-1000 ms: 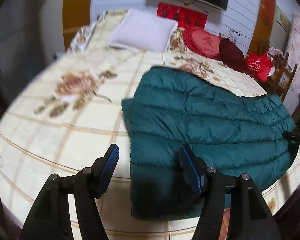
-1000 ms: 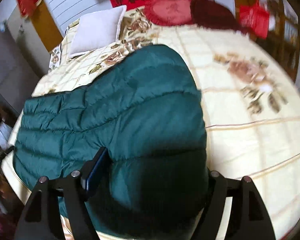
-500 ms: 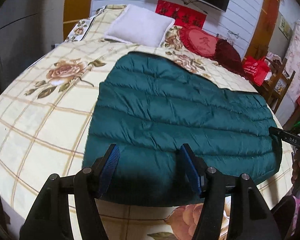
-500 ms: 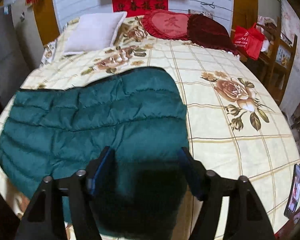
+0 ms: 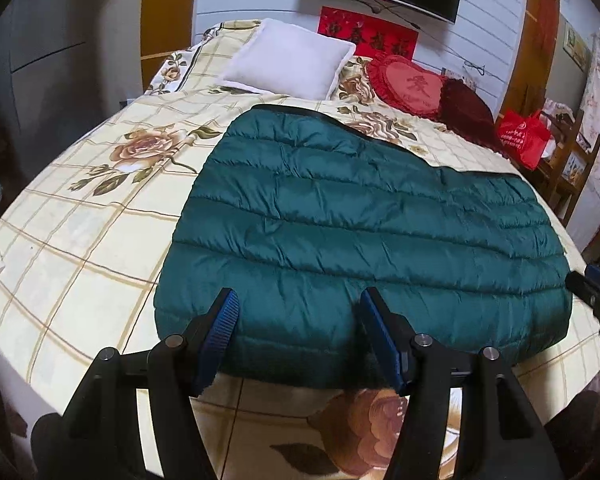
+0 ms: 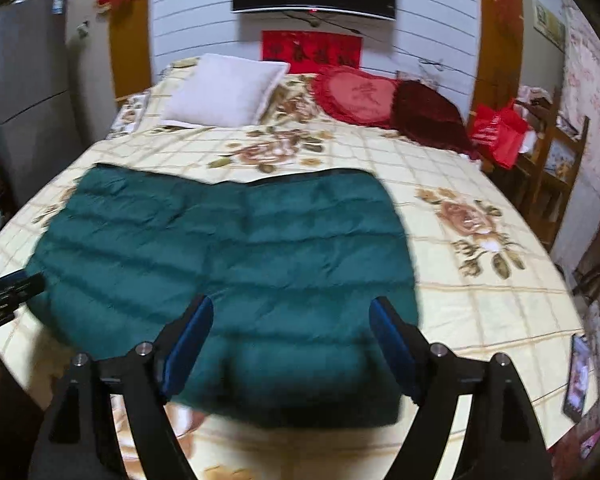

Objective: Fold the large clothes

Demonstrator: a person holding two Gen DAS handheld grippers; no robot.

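A dark green quilted down jacket [image 5: 360, 232] lies folded flat across the floral bedspread [image 5: 100, 232]. My left gripper [image 5: 300, 320] hovers open above the jacket's near left edge, and its blue pads touch nothing. In the right wrist view the same jacket [image 6: 228, 264] spreads left of centre. My right gripper [image 6: 290, 340] hangs over its near right edge with the jaws opening wide and the pads clear of the fabric. Each gripper shows at the rim of the other's view: the right gripper [image 5: 596, 292] and the left gripper [image 6: 8, 292].
A white pillow [image 5: 288, 64], a red heart cushion [image 5: 408, 84] and a dark red cushion [image 5: 468, 112] lie at the head of the bed. A red bag [image 6: 496, 132] and wooden chair [image 6: 556, 168] stand to the right. A phone [image 6: 576, 380] lies near the bed's right edge.
The right gripper, earlier closed over a bulge of the jacket, has let it go and drawn back. The jacket now lies flat. The left gripper has also pulled back toward the near edge.
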